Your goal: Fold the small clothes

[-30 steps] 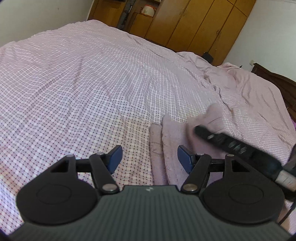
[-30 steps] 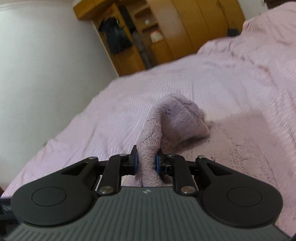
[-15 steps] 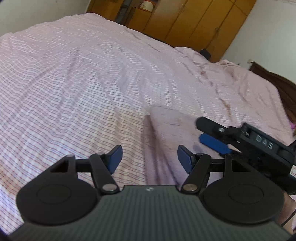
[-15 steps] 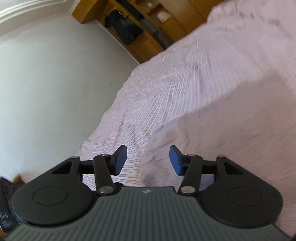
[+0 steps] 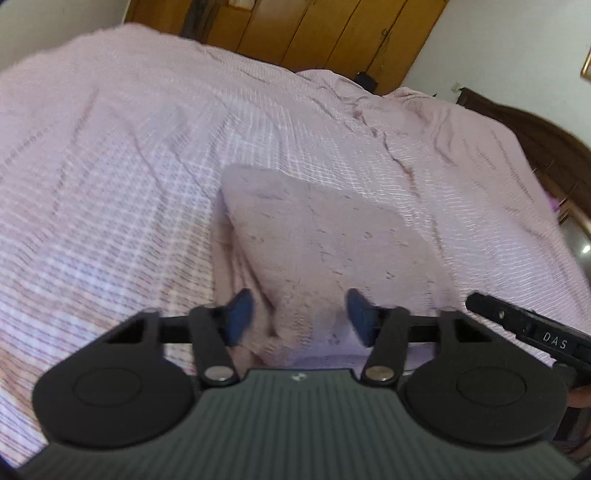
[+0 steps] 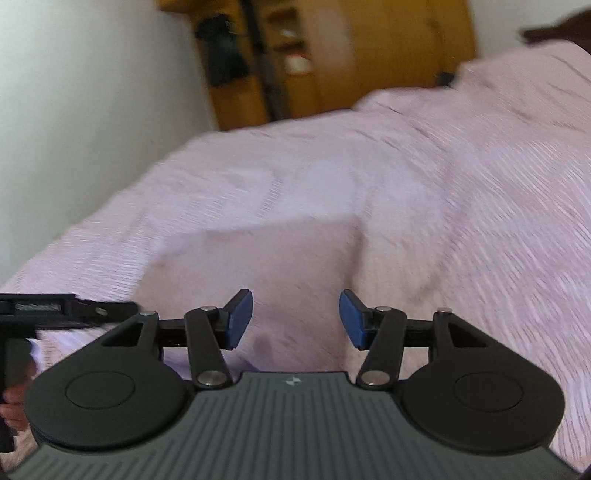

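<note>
A small pink fuzzy garment lies folded flat as a rough rectangle on the pink checked bedspread. It also shows in the right wrist view, blurred. My left gripper is open, with its blue pads either side of the garment's near edge. My right gripper is open and empty just above the garment's near side. Each view shows part of the other gripper at its edge.
Wooden wardrobes stand beyond the far end of the bed. A dark wooden headboard is at the right. A white wall runs along the bed's left side in the right wrist view.
My right gripper let go of the lifted garment flap, which now lies flat. Both grippers have drawn back toward the near edge of the folded garment.
</note>
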The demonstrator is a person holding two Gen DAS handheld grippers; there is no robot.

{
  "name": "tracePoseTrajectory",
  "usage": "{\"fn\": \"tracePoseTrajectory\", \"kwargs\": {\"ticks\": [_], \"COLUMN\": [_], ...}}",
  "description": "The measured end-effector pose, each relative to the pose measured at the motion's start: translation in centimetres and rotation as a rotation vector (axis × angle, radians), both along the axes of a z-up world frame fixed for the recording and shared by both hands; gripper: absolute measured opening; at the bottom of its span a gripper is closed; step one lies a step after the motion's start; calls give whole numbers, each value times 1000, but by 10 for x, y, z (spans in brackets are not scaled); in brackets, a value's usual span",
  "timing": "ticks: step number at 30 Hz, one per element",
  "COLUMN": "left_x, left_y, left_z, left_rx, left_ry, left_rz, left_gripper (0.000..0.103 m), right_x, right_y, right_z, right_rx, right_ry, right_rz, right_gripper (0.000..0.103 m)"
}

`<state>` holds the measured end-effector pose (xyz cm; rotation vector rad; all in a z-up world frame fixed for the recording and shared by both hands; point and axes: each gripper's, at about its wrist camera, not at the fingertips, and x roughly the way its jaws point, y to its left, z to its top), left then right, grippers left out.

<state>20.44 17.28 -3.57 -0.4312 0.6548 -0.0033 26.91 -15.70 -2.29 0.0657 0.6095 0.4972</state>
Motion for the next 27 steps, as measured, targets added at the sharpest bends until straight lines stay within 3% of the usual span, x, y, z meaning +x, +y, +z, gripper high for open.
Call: {"fn": "tracePoseTrajectory", "kwargs": {"ticks": [2, 7, 8, 9, 10, 16, 20, 22, 23, 26, 27], "left_x": [1, 5, 6, 8, 5, -4, -7, -8, -11, -19, -22], "left_y": [0, -5, -6, -6, -5, 11, 20, 16, 17, 30, 37], "left_z": [-3, -8, -10, -10, -9, -3, -1, 0, 3, 9, 9], "left_rx": [-14, 20, 30, 43, 50, 14, 32, 58, 55, -48, -106], "left_ry": [10, 14, 17, 20, 27, 27, 45, 62, 60, 31, 13], "left_rz": [-1, -17, -23, -27, -25, -1, 4, -40, -39, 11, 23], "left_gripper": [54, 57, 55, 28, 22, 19, 19, 24, 34, 82, 86], "right_x": [2, 2, 2, 3, 3, -1, 7, 16, 20, 36, 40], "right_y": [-3, 7, 7, 7, 9, 13, 1, -13, -21, -47, -53], "right_z": [-2, 5, 4, 4, 3, 0, -6, -10, -11, -17, -21], "right_rx": [-22, -48, -49, -54, -57, -99, -93, -24, 27, 242, 315], "right_ry": [29, -7, -1, 4, 5, -43, 4, 62, 90, 213, 255], "right_rz": [-19, 6, 9, 14, 20, 38, 47, 42, 39, 40, 52], "right_gripper": [60, 60, 60, 60, 60, 60, 60, 60, 61, 71, 75]}}
